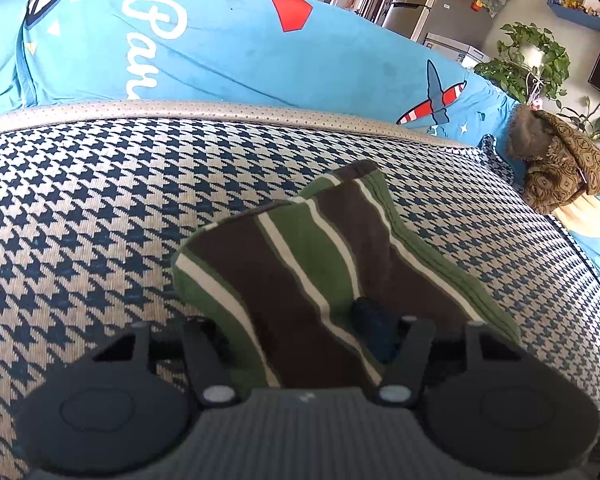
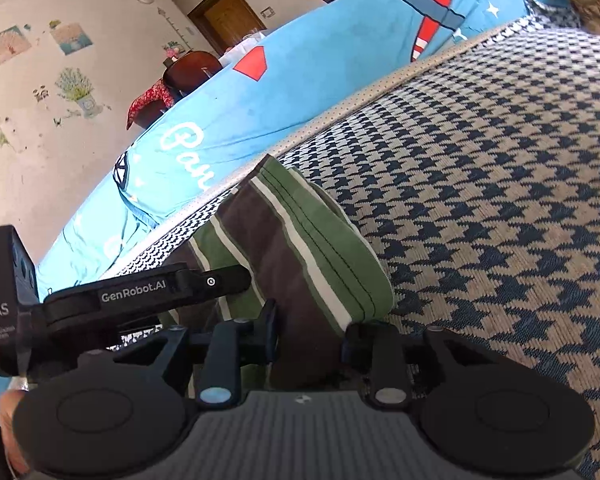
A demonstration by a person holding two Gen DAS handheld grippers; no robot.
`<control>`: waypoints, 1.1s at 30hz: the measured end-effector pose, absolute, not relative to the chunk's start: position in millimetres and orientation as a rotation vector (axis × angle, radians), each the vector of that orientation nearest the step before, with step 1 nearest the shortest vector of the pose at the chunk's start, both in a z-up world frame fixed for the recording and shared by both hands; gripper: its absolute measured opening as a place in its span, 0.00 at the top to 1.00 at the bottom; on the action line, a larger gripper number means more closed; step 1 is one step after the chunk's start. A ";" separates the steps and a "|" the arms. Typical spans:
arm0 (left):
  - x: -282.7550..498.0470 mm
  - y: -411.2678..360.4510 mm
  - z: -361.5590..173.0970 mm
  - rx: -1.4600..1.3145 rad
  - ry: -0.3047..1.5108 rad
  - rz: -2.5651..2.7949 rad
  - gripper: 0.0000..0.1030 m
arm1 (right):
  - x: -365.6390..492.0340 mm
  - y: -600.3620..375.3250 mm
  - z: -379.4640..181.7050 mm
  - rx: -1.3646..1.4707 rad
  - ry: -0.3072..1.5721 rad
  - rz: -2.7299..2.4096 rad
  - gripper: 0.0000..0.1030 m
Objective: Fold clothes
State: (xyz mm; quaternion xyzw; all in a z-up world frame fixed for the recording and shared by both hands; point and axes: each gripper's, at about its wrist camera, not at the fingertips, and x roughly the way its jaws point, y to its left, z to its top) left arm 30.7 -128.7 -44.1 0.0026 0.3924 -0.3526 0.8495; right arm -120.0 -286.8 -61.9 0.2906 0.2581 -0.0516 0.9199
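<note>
1. Left tongs [image 1: 300,344] nearest the lens, fingers apart, striped cloth passing between them; one dark finger pad [image 1: 374,330] shows on top of the fabric. Cannot tell whether they pinch it or only straddle it.
2. Right tongs [image 2: 310,330] also spread, with the cloth edge in the gap; grip not clear either.
3. Striped garment [image 1: 320,264], green, brown and white, lies bunched in several layers on the houndstooth sofa seat [image 1: 80,220], toward the seat's front edge near both tongs, its far end pointing at the back edge.
4. Stacked hems [image 2: 340,256] show it is doubled over; this fits a fold mid-way or one being finished.
5. Judgement: keep both tongs level and the hems lined up, pull fabric taut so the layers lie flat without a ridge.
6. Around: blue printed cover [image 1: 240,48] on the backrest, brown patterned bundle [image 1: 560,168] at the seat's far right corner, well apart. Nothing blocks the seat around the garment.
</note>
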 end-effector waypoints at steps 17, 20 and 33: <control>-6.9 -107.3 -6.3 0.148 0.686 -0.532 0.71 | -123.3 -259.6 -28.6 0.458 0.450 -0.045 0.81; -4.0 -97.3 -8.3 0.108 0.725 -0.543 0.71 | -121.8 -261.0 -31.0 0.461 0.464 -0.076 0.81; 29.2 -73.2 -40.1 -0.132 0.856 -0.608 0.31 | -131.5 -294.4 -60.1 0.662 0.549 -0.135 0.53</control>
